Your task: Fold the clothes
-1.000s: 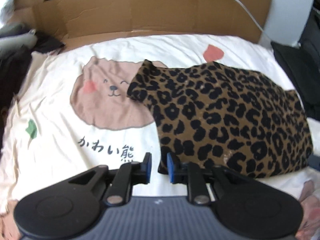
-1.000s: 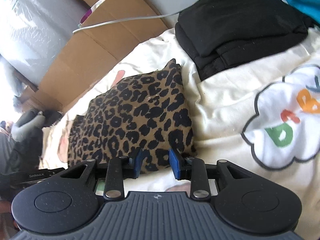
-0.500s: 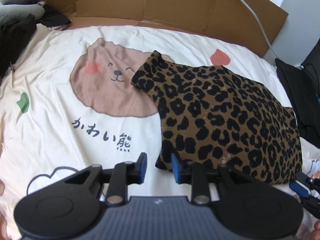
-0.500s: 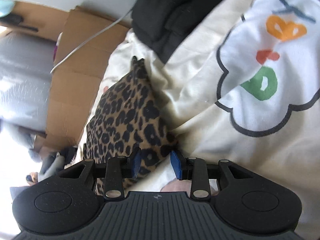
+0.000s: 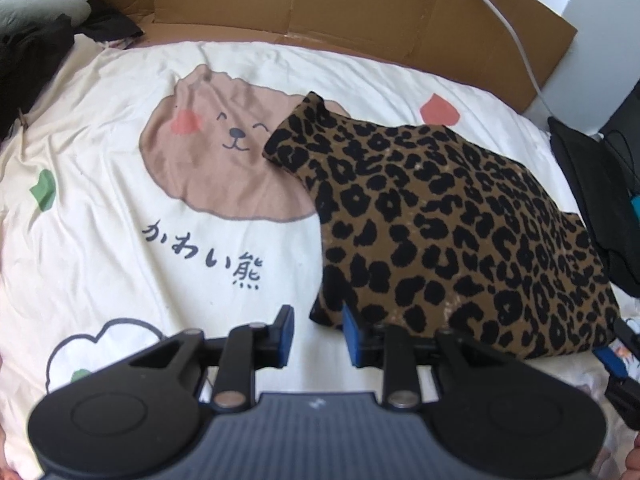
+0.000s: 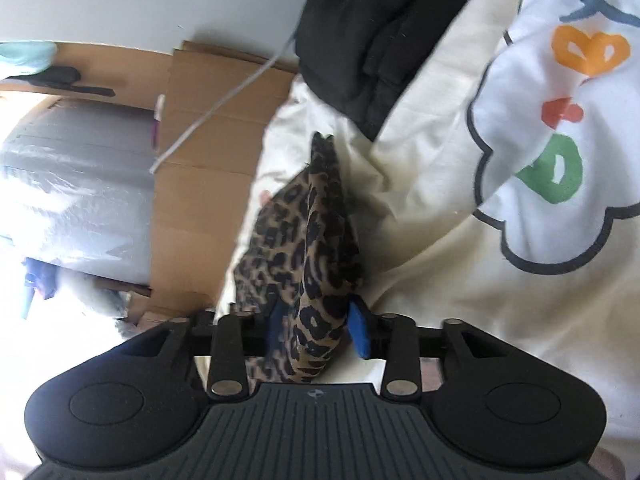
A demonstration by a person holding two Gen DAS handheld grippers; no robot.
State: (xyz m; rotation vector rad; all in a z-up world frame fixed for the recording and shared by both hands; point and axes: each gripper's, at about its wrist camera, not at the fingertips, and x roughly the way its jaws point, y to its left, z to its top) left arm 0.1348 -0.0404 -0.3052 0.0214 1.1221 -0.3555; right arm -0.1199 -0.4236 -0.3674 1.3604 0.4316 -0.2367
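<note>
Leopard-print cloth, a soft knit garment [image 5: 460,232], lies flattened on the bed's cartoon-bear sheet [image 5: 120,240], toward the right side and short of the cardboard [image 5: 320,4] along the far edge. It looks light and limp, likely to sag and slide out of shape when lifted, so corners and hems are the sensible places to take it. The left hand-held gripper [image 5: 316,334] stands moderately open at the garment's near-left corner, its right pad against the hem, its left pad over bare sheet; nothing is pinched yet. The right hand-held gripper [image 6: 316,322] straddles a raised fold of the garment [image 6: 308,248] at the near-right corner; cloth fills the gap, though I cannot tell whether the pads truly clamp it. Folded black clothing [image 6: 380,32] sits just beyond on the bed
</note>
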